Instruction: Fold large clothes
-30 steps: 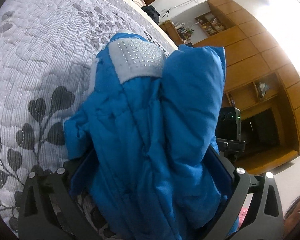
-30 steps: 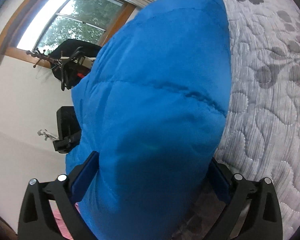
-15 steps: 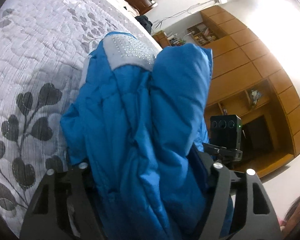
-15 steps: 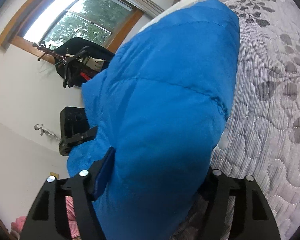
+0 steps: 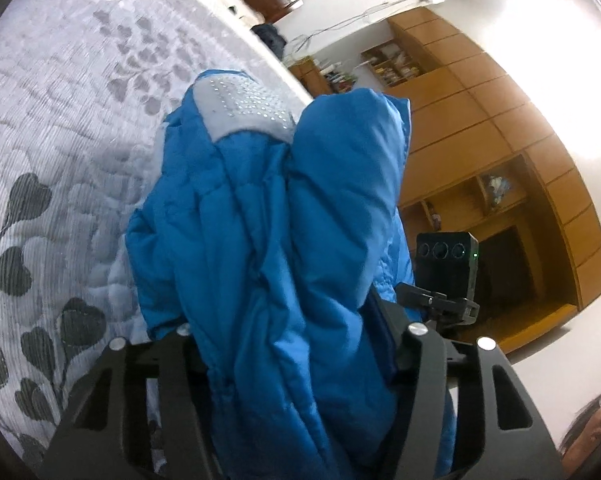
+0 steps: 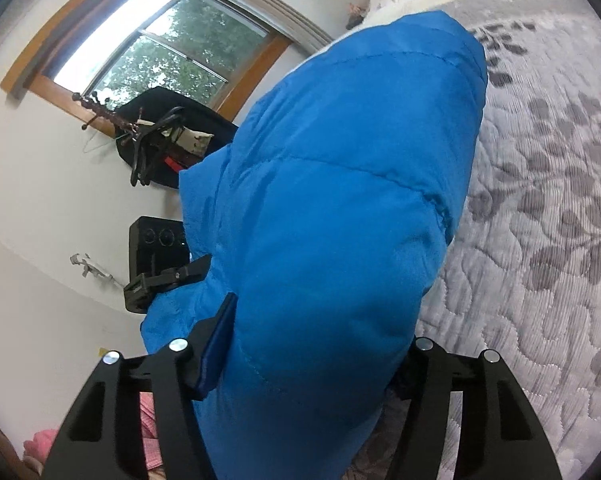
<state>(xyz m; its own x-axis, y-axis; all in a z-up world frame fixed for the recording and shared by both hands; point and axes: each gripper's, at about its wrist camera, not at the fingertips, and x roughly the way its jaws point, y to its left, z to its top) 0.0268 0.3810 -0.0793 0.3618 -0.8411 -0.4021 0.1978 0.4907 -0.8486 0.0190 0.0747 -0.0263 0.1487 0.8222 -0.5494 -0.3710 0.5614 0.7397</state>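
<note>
Change since earlier frames: both pairs of jaws have drawn in on the padded fabric, and the bundle sits higher against the room behind it, so it appears to have been gathered and raised.
Left gripper (image 5: 296, 360): jaws narrowed onto a thick bunch of the blue puffer jacket (image 5: 276, 248); padding bulges above the fingers (image 5: 380, 344).
Right gripper (image 6: 308, 364): jaws pressed in on a smooth quilted bulge of the same jacket (image 6: 340, 208); the blue pad of one finger (image 6: 216, 344) shows at the fabric's edge.
Jacket position: held between both grippers, bunched in deep lengthwise folds, over the near edge of the bed; whether its lower part touches the bed cannot be told.
Detail: a grey panel with small studs (image 5: 244, 108) lies at the far end of the bundle in the left view.
Bedspread (image 5: 52, 148): grey quilted cover with leaf print, beside and beyond the jacket.
Progress (judged): the jacket seems already doubled lengthwise; laying it down, a crosswise fold and smoothing seem left.
Containers: wooden shelf unit (image 5: 500, 168) against the far wall, its open niches holding small objects too small to name; no basket or box for the jacket in view.
Far field: black camera on a stand (image 5: 446, 260); window (image 6: 156, 52) with a coat rack beneath.
</note>
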